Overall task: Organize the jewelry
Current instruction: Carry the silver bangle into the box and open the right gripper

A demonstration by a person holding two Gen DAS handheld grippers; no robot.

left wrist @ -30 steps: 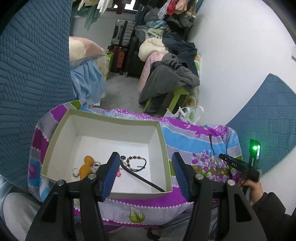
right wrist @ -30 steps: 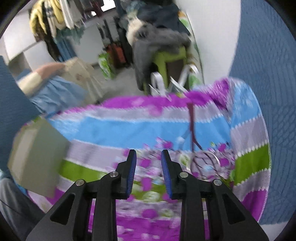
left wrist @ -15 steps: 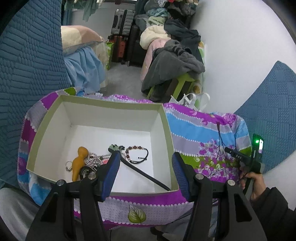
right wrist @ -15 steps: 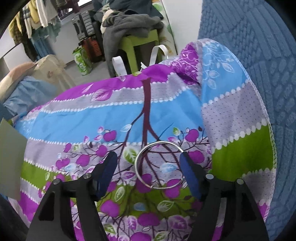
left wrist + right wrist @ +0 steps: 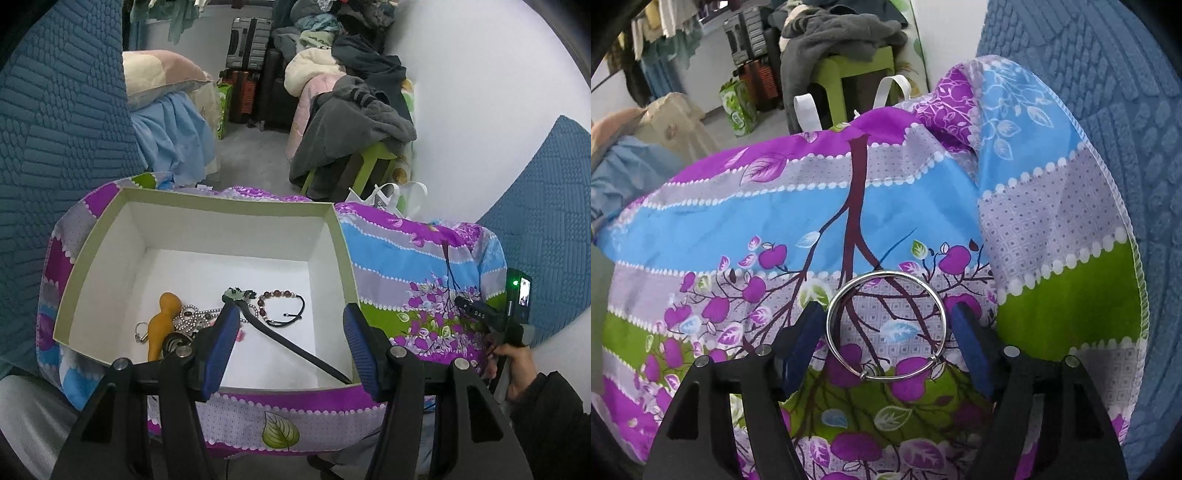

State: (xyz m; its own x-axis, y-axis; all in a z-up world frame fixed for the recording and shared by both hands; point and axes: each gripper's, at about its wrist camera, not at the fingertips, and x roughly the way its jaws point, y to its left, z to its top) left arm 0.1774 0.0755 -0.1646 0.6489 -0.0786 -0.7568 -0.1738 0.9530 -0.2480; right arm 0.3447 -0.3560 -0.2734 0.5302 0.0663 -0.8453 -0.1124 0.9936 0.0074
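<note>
A silver bangle (image 5: 886, 273) lies flat on the purple, blue and green flowered cloth (image 5: 738, 221). My right gripper (image 5: 888, 314) is open and low over it, one blue pad on each side of the ring, close to its rim. My left gripper (image 5: 288, 350) hangs open over the near wall of a white open box (image 5: 229, 206), with nothing between its pads. In the box lie an orange gourd-shaped charm (image 5: 162, 325), a silver bead chain (image 5: 192, 317), a brown bead bracelet (image 5: 284, 306) and a green pendant (image 5: 236, 293) on a black cord. The right gripper's tip (image 5: 476, 314) shows in the left wrist view.
Blue quilted cushions (image 5: 55, 129) flank the cloth on both sides. Beyond the far edge stand a green stool (image 5: 369, 166) heaped with dark clothes, suitcases (image 5: 247, 44) and a white bag (image 5: 391, 192). A hand (image 5: 517, 365) in a dark sleeve holds the right gripper.
The right gripper's jaws spread wide and it dropped toward the cloth until the bangle sat between them. The left gripper sank a little toward the box.
</note>
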